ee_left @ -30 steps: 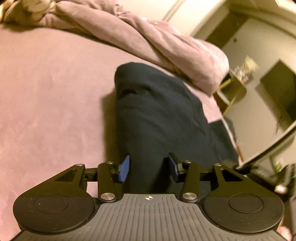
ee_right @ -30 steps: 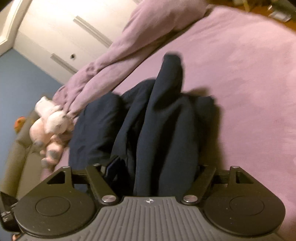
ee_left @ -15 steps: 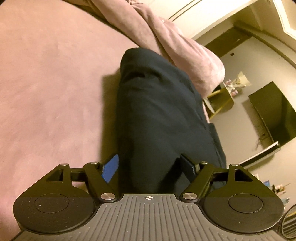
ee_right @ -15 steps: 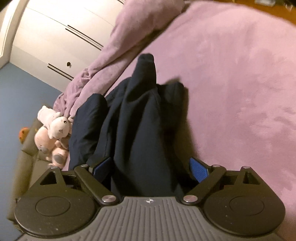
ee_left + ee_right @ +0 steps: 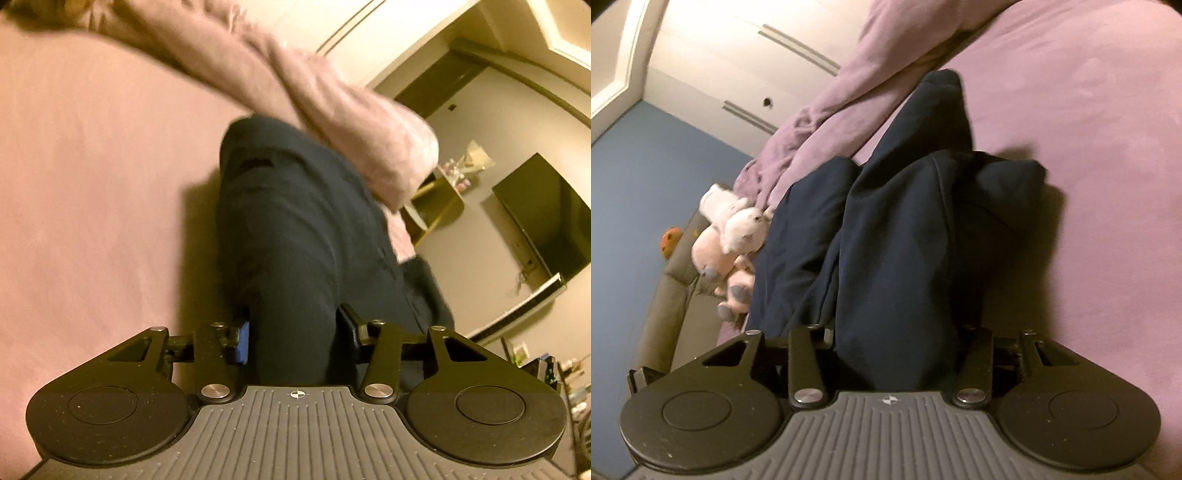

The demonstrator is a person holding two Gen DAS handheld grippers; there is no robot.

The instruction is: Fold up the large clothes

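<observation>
White wardrobe (image 5: 738,62), blue wall (image 5: 639,192) (warm light).

A: Where are the clothes (image 5: 295,229)?
B: On the bed (image 5: 92,184), running away from the left tool (image 5: 293,336) and the right tool (image 5: 897,350).
A: What is behind them?
B: A bunched blanket (image 5: 332,122) lies along the far side. In the right view, soft toys (image 5: 731,236) sit left of the clothes.

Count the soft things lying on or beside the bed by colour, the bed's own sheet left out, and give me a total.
Dark navy fabric garment: 1
Rumpled lilac blanket: 1
Pink and white plush toys: 2, bunched together
Small orange plush: 1, too blurred to say more
Total: 5
</observation>
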